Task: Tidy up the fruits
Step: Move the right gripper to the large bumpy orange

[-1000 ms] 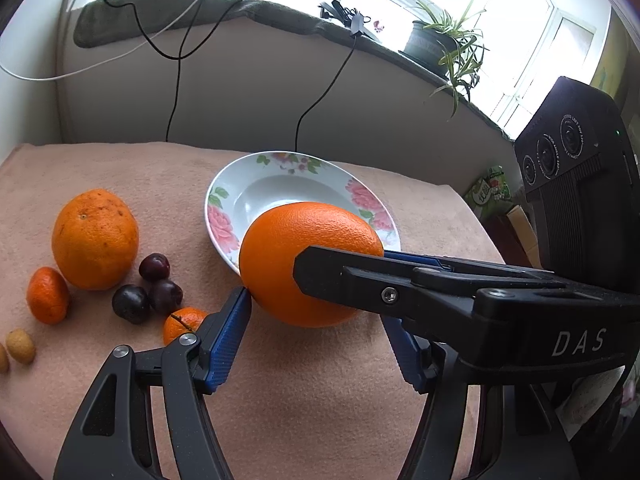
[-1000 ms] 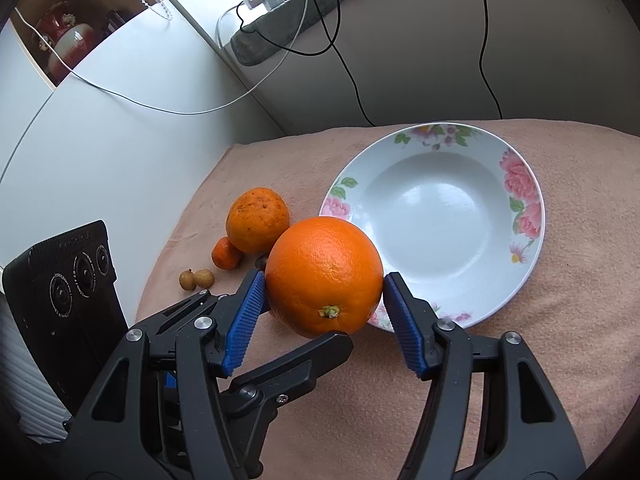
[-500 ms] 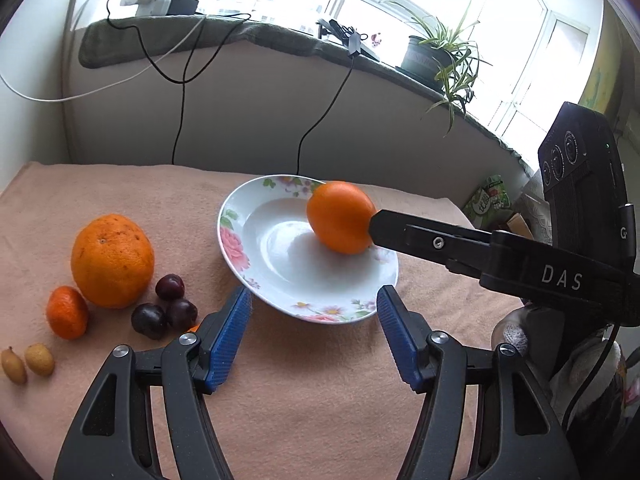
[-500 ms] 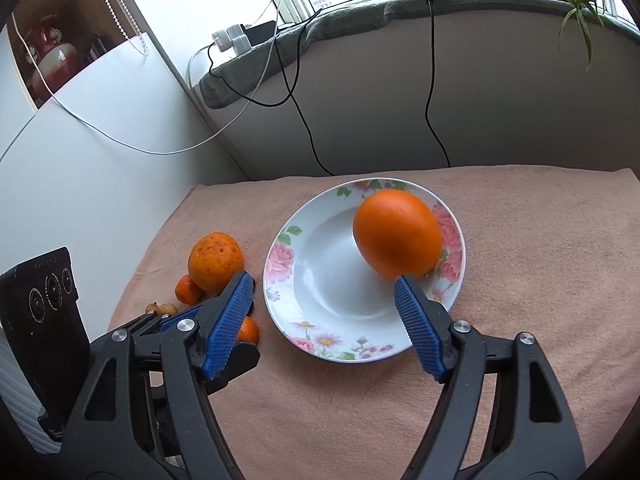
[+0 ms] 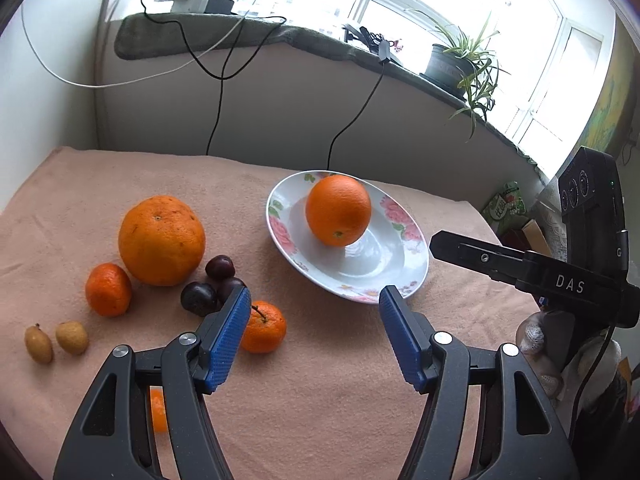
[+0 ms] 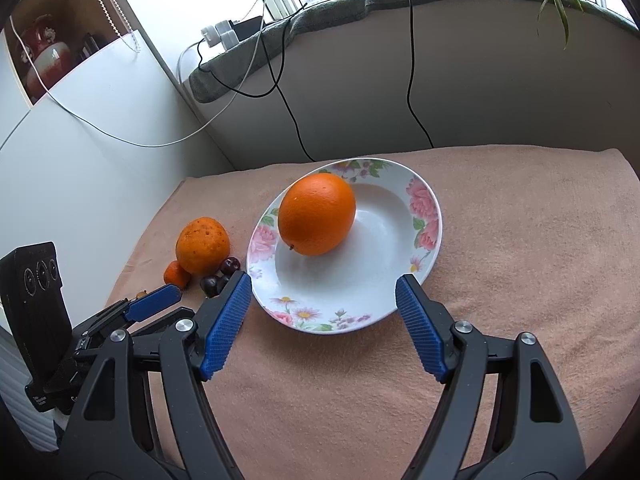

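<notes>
A smooth orange [image 5: 338,210] [image 6: 317,214] lies in the flowered white plate [image 5: 400,280] [image 6: 428,216], touching neither gripper. My left gripper [image 5: 315,296] hovers open over the cloth in front of the plate, nothing between its blue pads. My right gripper [image 6: 323,282] is open too, just short of the plate's near rim. Left of the plate sit a big rough orange [image 5: 162,240] [image 6: 203,245], two mandarins [image 5: 108,290] [image 5: 264,326], dark cherries [image 5: 200,298] and two small tan fruits [image 5: 56,340]. The right gripper's finger [image 5: 480,258] shows from the side.
The table is covered by a peach cloth [image 5: 320,420] and backs onto a wall under a windowsill [image 5: 280,36] with hanging cables, a power strip and a potted plant [image 5: 452,64]. A white cabinet [image 6: 80,160] stands at the left edge.
The right gripper let go of the smooth orange into the plate and drew back with its jaws wider. Both grippers pulled away from the plate, so more of the table shows.
</notes>
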Tool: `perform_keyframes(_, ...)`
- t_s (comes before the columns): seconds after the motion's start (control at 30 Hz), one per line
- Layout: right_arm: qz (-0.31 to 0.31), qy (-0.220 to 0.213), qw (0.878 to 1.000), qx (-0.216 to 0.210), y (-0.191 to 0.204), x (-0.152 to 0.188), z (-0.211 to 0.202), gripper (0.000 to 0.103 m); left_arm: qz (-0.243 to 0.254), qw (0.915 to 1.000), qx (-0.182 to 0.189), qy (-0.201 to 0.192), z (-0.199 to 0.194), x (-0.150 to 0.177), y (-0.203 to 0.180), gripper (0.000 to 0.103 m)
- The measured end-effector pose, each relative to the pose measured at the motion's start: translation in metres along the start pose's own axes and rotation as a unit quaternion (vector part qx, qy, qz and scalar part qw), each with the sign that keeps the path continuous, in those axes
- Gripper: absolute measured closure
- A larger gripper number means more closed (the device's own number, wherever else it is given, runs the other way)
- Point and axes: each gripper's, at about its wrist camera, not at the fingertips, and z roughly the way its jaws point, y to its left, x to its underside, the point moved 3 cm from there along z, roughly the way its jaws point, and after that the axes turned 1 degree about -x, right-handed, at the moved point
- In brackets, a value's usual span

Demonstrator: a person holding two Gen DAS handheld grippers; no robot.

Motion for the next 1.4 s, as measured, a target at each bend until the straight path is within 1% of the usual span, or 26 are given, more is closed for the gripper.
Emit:
perform_keyframes(0.23,-0.02,0.0,1.0,-0.001,0.011,0.003,0.002,0.026,-0.014,0.9995,-0.025,-0.014,-0.019,0.002,0.026,0.036)
perform_keyframes(0.37,-0.025,0.004,1.0,-0.004,0.017,0.003,0.007,0.025,-0.028,0.9987,-0.041,-0.014,-0.023,0.003,0.042,0.034)
perform_keyframes(0.43,-0.029,0.006,1.0,-0.004,0.02,0.003,0.009,0.023,-0.033,0.9982,-0.048,-0.014,-0.024,0.004,0.049,0.029)
perform_keyframes(0.5,-0.033,0.004,0.999,-0.003,0.024,0.002,0.01,0.011,-0.038,0.9977,-0.055,-0.011,-0.024,0.005,0.056,0.024)
perform_keyframes(0.67,-0.048,0.012,0.999,-0.005,0.034,-0.002,0.015,0.011,-0.05,0.9962,-0.071,-0.003,-0.023,0.006,0.074,0.022)
perform_keyframes(0.83,-0.054,0.028,0.998,-0.018,0.047,-0.008,0.029,0.011,-0.045,0.9952,-0.086,0.004,-0.02,0.001,0.088,0.021)
perform_keyframes(1.0,-0.066,0.043,0.996,-0.035,0.066,-0.016,0.046,0.011,-0.039,0.9952,-0.089,0.009,-0.016,-0.003,0.097,0.021)
perform_keyframes(1.13,-0.064,0.06,0.994,-0.059,0.079,-0.025,0.063,0.011,-0.036,0.9961,-0.081,0.005,-0.014,-0.007,0.1,0.021)
perform_keyframes(1.4,-0.064,0.096,0.989,-0.093,0.098,-0.038,0.094,0.011,-0.033,0.9967,-0.073,0.008,-0.005,-0.013,0.103,0.021)
